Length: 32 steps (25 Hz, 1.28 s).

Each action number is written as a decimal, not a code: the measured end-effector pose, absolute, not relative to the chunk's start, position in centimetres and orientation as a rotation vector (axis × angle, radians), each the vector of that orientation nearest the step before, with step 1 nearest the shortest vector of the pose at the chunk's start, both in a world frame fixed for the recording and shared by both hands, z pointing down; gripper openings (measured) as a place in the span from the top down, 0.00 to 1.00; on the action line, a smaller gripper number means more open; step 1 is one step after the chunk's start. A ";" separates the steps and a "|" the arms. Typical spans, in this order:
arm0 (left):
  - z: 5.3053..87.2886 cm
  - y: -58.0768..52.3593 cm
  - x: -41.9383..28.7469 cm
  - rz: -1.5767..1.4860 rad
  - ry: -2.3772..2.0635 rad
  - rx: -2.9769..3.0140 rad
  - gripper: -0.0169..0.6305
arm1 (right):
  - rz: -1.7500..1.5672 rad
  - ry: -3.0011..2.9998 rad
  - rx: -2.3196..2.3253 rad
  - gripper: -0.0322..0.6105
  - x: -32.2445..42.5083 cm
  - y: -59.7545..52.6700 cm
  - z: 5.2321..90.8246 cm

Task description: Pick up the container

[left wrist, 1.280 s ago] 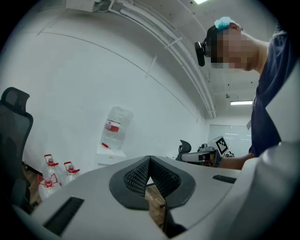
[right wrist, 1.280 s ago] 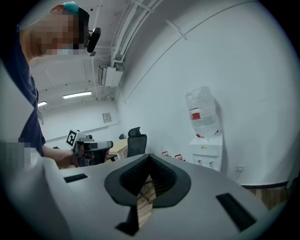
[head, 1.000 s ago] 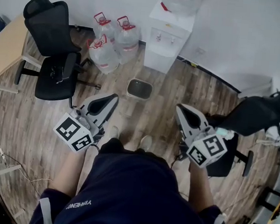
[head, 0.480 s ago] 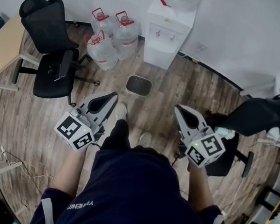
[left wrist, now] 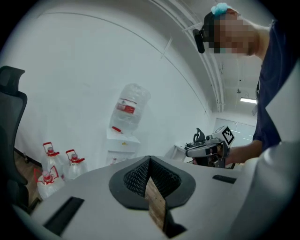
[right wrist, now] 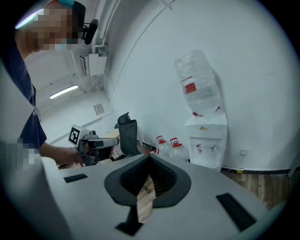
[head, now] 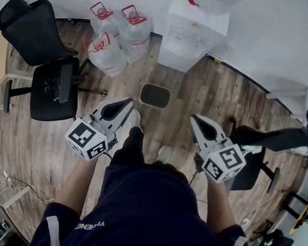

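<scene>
Two grippers, left gripper [head: 124, 107] and right gripper [head: 198, 123], are hovering with jaws shut and empty, seemingly lining up on the container [head: 155, 96] ahead of the jaws, which will need opening first.

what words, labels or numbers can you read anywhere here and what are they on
"YAHENG", upside down in the head view, as best it reads: on the person's dark shirt.
Red label on the dispenser's top bottle: too blurred to read.
Red labels on the floor water jugs: too small to read.
Yellow mark on the water dispenser: unreadable.
Marker cubes: square patterns only, no words.
</scene>
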<state>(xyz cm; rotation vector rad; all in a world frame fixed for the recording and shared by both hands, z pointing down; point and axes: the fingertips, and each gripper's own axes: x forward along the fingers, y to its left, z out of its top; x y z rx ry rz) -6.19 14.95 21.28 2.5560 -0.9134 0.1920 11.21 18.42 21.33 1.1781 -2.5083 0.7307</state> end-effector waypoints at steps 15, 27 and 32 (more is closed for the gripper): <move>40.0 0.6 -10.1 0.537 -0.737 2.467 0.95 | 0.975 -2.180 1.222 0.93 8.1 5.8 38.5; 67.5 -1.1 -6.2 0.835 -0.687 2.285 0.79 | 1.241 -1.918 1.114 0.79 12.2 5.8 68.4; 81.8 -1.4 -4.5 0.989 -0.603 2.204 0.72 | 1.383 -1.757 1.151 0.70 14.2 6.9 82.1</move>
